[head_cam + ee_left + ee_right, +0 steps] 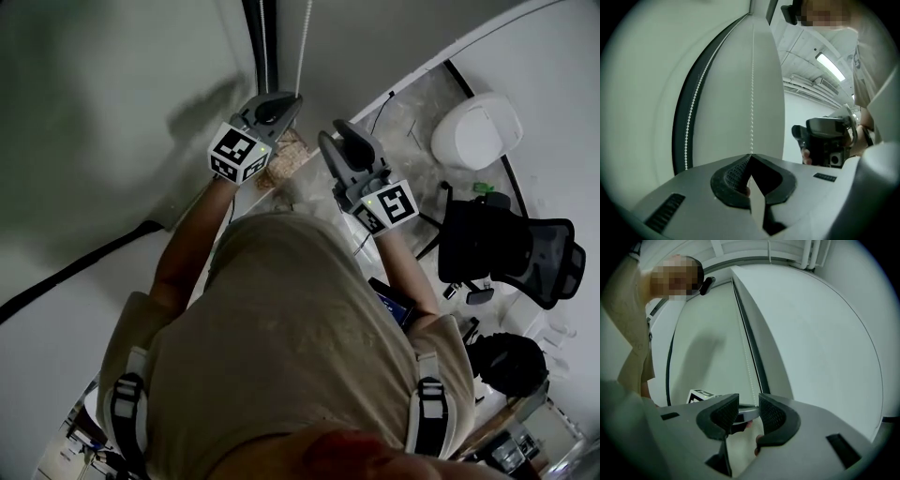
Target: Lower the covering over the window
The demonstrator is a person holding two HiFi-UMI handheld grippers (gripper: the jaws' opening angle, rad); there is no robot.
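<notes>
A white bead chain (306, 42) hangs down beside the dark window frame (263, 37). In the left gripper view one strand (752, 93) runs straight down into the tips of my left gripper (750, 157), which is shut on it. A second strand (693, 110) hangs free along the dark frame, with the pale covering (731, 84) between them. In the head view the left gripper (287, 101) is raised to the chain. My right gripper (337, 133) stands just right of it, open, with nothing between its pads (749, 409). The chain (750, 366) lies beyond them.
A stone window sill (412, 103) runs off to the right with a white rounded device (476, 129) on it. A black office chair (511, 248) stands at right. A black cable (75, 267) crosses the wall at left.
</notes>
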